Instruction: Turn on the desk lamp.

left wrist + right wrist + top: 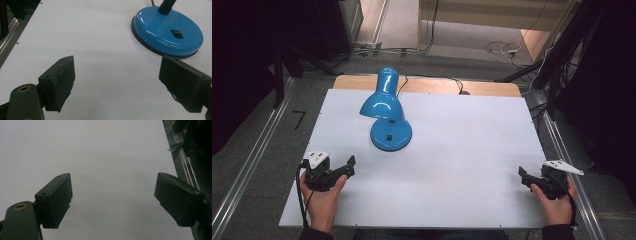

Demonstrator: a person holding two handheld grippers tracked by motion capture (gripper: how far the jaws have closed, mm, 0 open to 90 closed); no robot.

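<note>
A glossy blue desk lamp [387, 107] stands on the white table [462, 145] at the back left of centre, its shade bent over its round base [391, 134]. The base [167, 31] carries a small black switch [177, 33]. My left gripper [348, 167] rests at the table's front left, held in a hand, a short way in front of the lamp. Its jaws stand wide apart with bare table between them [116, 80]. My right gripper [524, 177] sits at the front right, also open and holding nothing [113, 197].
The lamp's black cord [432, 80] runs off the back edge of the table. Metal rails [252, 160] flank the table on both sides. Cables [502, 48] lie on the floor beyond it. The table's right edge [172, 162] is close to my right gripper.
</note>
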